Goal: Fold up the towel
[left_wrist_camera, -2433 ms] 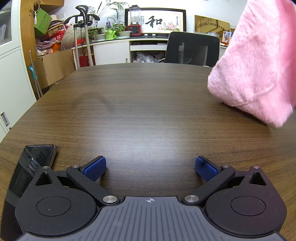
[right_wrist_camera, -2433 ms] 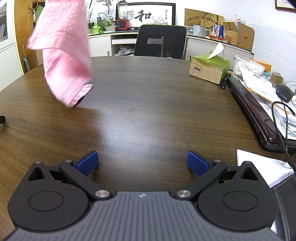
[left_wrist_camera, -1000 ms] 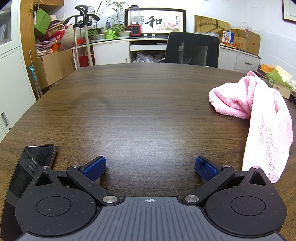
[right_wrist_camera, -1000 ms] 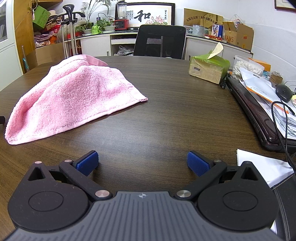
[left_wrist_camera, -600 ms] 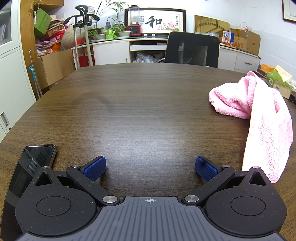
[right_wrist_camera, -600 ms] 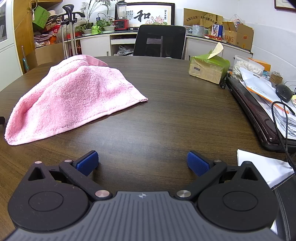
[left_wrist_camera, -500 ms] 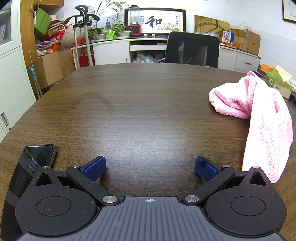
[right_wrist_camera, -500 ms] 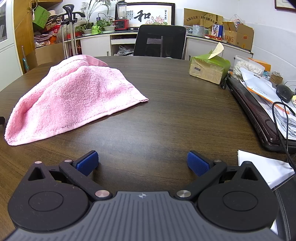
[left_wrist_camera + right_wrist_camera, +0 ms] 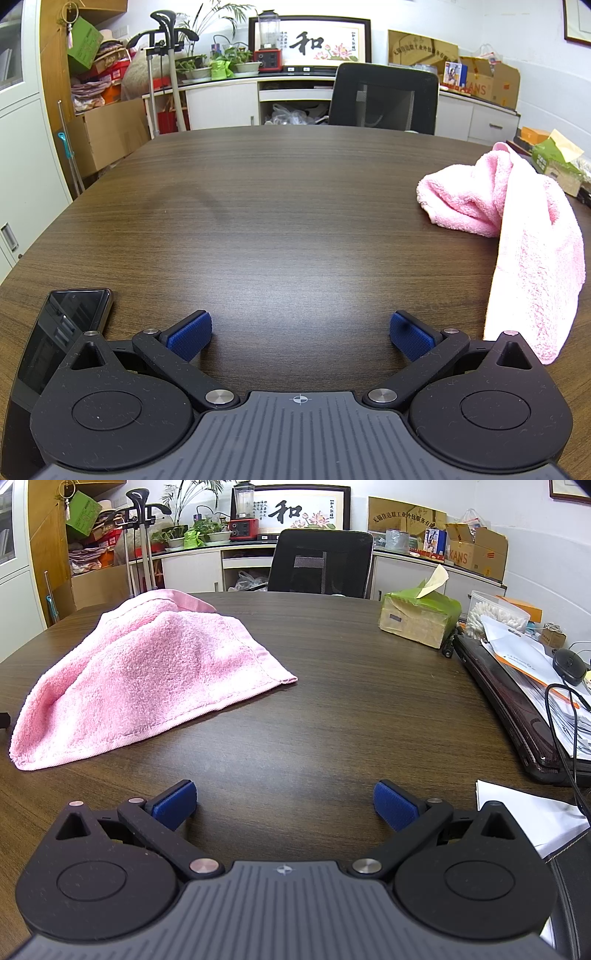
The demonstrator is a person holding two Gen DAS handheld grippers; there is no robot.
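Observation:
A pink towel [image 9: 147,675] lies in a loose, humped heap on the dark wooden table [image 9: 332,709], ahead and to the left in the right wrist view. In the left wrist view it [image 9: 524,236] lies at the right edge, reaching close to my right finger. My left gripper [image 9: 300,334] is open and empty, low over the table. My right gripper [image 9: 283,803] is open and empty, low over the table, to the right of the towel.
A black phone [image 9: 59,332] lies by my left gripper's left side. A green tissue box [image 9: 419,618], a dark laptop [image 9: 517,709] with papers and a mouse [image 9: 569,666], and white paper [image 9: 532,812] are on the right. A black chair [image 9: 319,563] stands at the far edge.
2.4 s ago the towel hung in the air above the table. It has dropped onto the table and has lain still for the last second. Neither gripper has moved.

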